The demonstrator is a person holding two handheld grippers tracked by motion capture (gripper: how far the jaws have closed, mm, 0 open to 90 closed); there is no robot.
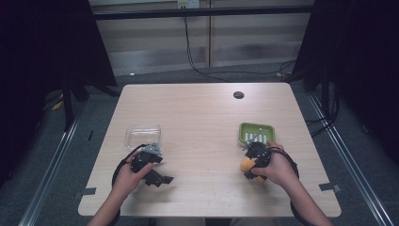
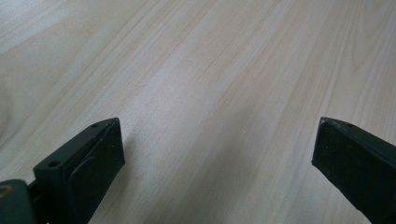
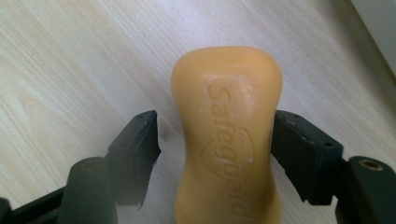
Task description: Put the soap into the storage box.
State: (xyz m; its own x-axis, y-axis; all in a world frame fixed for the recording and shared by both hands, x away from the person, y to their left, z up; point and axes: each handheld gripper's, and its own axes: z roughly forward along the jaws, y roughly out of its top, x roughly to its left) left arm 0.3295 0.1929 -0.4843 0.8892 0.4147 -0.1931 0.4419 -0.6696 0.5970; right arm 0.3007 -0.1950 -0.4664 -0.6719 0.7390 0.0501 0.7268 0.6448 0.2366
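Left gripper [image 1: 157,179] lies low on the tabletop [image 1: 202,117], jaws spread wide, nothing between them; clear lid [image 1: 142,135] just beyond. Right gripper [image 3: 215,140] straddles the orange soap bar [image 3: 227,135] (embossed "Safeguard"): one jaw touching, other apart, not clamped. Green soap dish [image 1: 256,133] just beyond.

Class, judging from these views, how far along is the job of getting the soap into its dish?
Done: nothing yet; the green dish looks empty. In hand: the right gripper straddles the soap on the table, one jaw not touching. Left: probably grip, lift, place. The left gripper is open.
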